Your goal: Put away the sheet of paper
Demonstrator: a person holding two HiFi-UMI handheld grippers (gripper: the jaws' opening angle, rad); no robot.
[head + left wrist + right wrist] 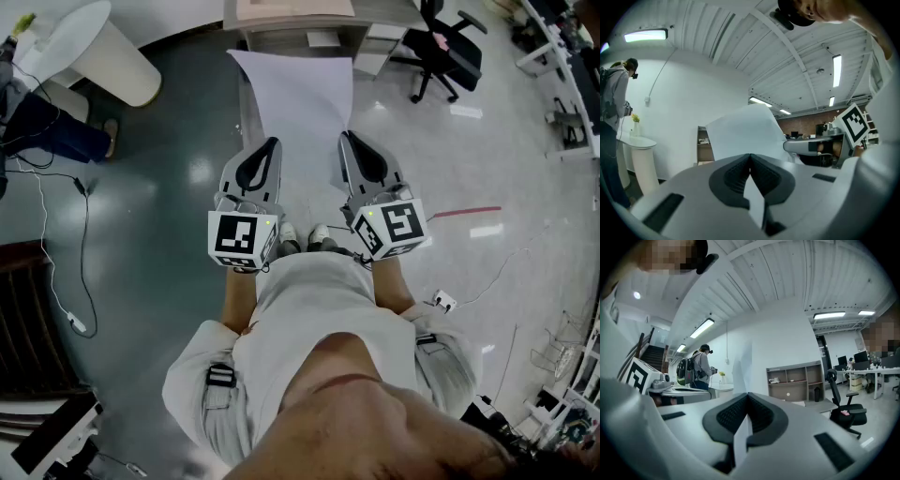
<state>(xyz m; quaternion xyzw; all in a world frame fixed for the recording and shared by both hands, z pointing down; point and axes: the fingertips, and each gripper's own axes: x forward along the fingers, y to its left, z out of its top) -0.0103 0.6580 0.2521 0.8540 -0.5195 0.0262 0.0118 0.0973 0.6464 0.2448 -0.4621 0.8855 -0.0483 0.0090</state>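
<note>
Hanging level, the blank white sheet of paper [298, 98] is pinched at its near edge by the left claw [272, 143] and the right claw [347, 137]. Beyond its far edge stands a shelf unit [309, 28], an office chair [448, 52] to the right.

A plain white, unprinted sheet [298, 98] is held off the floor [169, 187], spread roughly flat and reaching away to the far side. Its near edge is gripped at both ends: the near left corner is pinched in the closed jaws of the left gripper [271, 143], and the near right corner in the closed jaws of the right gripper [346, 137]. A small tip of paper is seen poking back through each pair of jaws. The far part is unsupported, and in the left gripper view it is seen bowed upward. No fold or tear can be made out.
</note>
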